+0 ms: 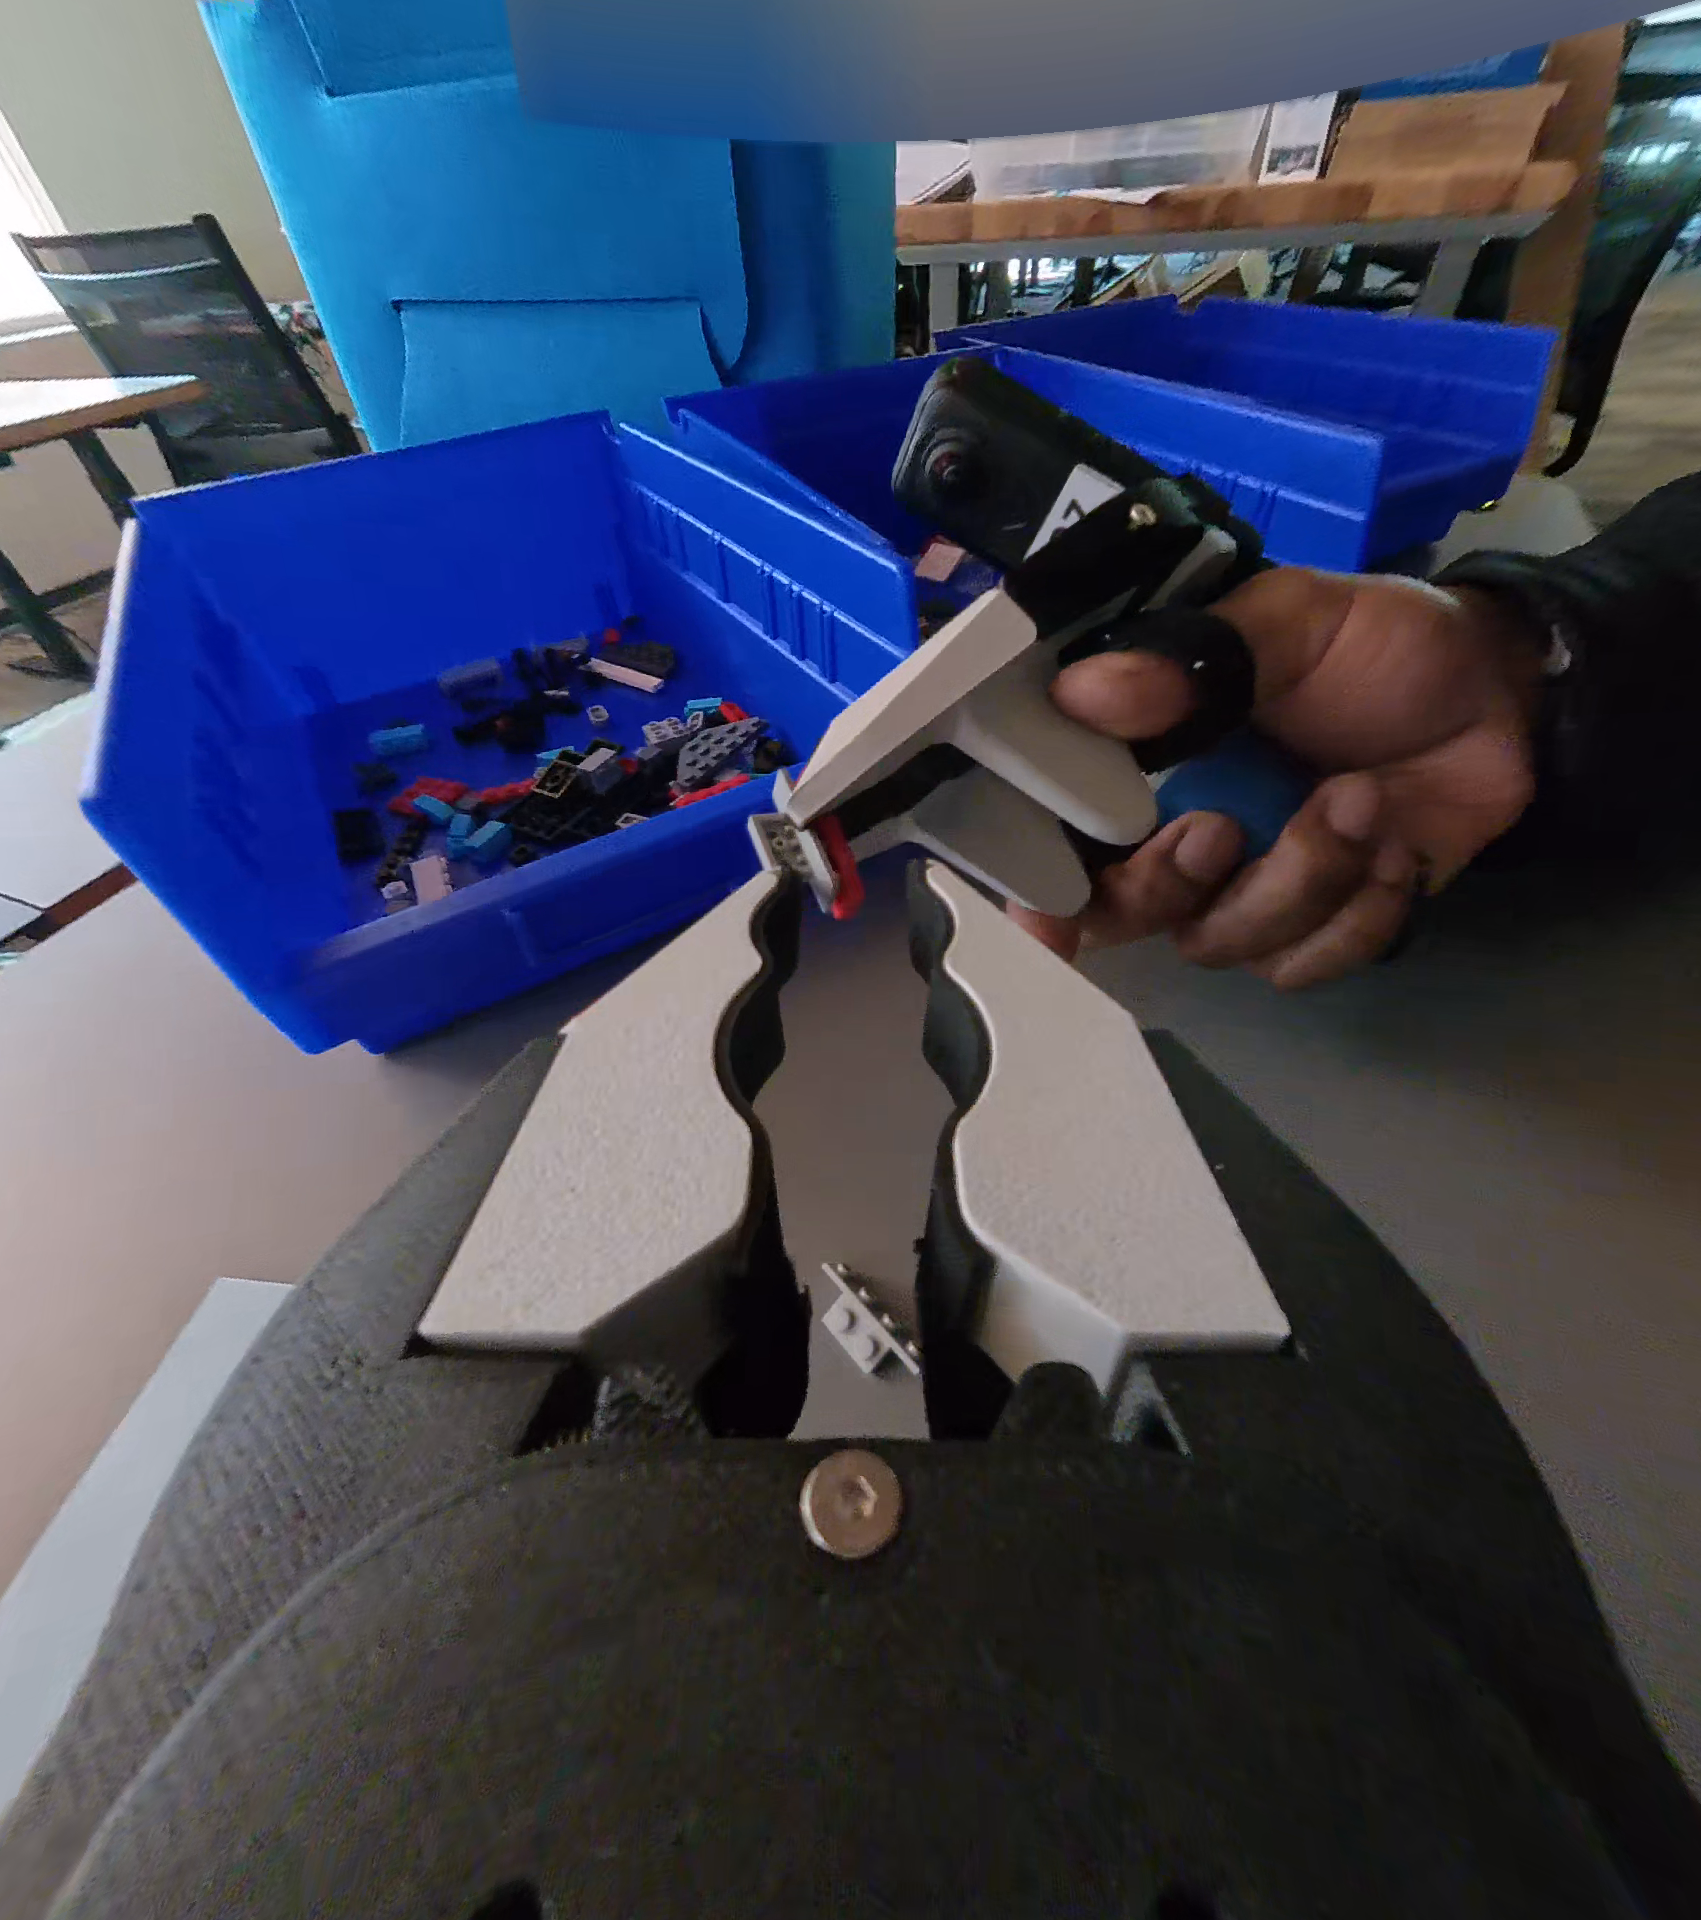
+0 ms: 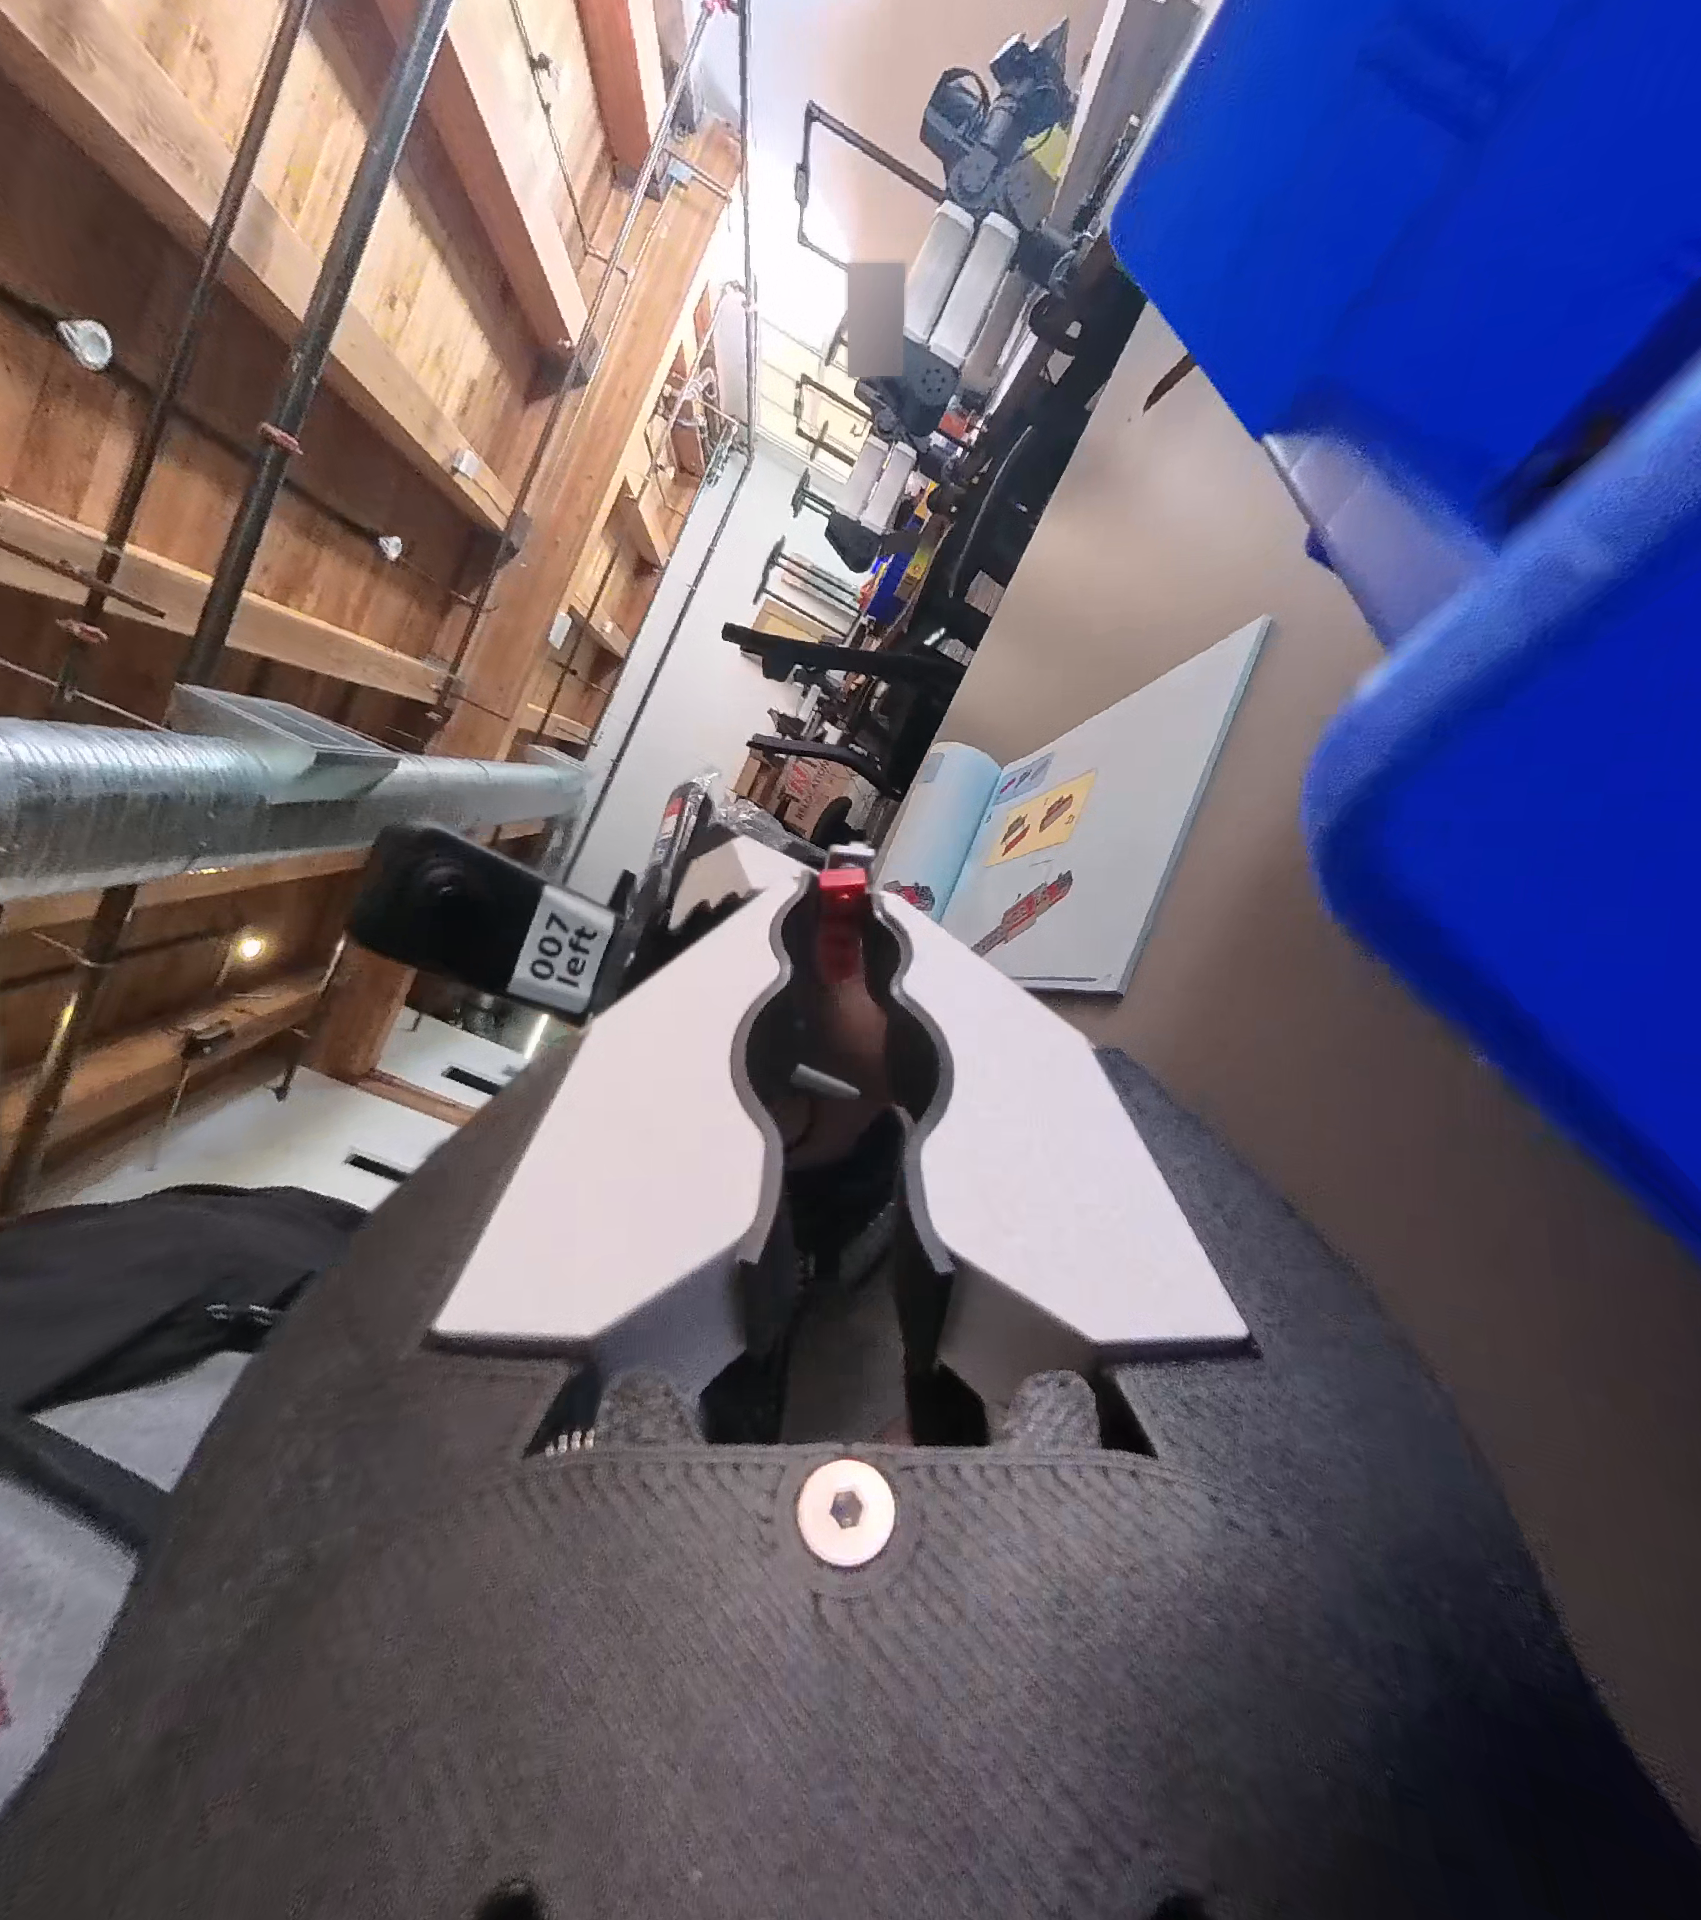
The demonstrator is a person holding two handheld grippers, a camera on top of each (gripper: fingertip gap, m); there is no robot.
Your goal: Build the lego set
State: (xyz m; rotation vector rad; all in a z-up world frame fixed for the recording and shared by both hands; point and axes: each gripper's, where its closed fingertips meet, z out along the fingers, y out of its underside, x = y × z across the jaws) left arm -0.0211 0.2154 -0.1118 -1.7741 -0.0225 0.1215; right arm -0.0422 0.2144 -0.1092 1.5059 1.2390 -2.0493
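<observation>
In the left wrist view, my left gripper point(image 1: 856, 883) is open and empty, with its tips just below a small grey-and-red lego assembly point(image 1: 810, 857). My right gripper point(image 1: 804, 826), held by a hand, comes in from the right and is shut on that assembly above the table. In the right wrist view, my right gripper point(image 2: 844, 885) is shut with the red piece point(image 2: 843, 920) sticking out at its tips. A small grey lego plate point(image 1: 872, 1322) lies on the table between the left gripper's fingers, near their base.
A blue bin point(image 1: 233, 727) with several loose lego pieces stands just behind the grippers, with more blue bins point(image 1: 1293, 436) to its right. An open instruction booklet point(image 2: 1043, 842) lies on the table point(image 1: 1448, 1143). A blue bin point(image 2: 1573, 831) fills the right of the right wrist view. Less than 4 cm separates the two grippers' tips. The small grey lego plate point(image 1: 872, 1322) is about 10 cm from both grippers' fingertips.
</observation>
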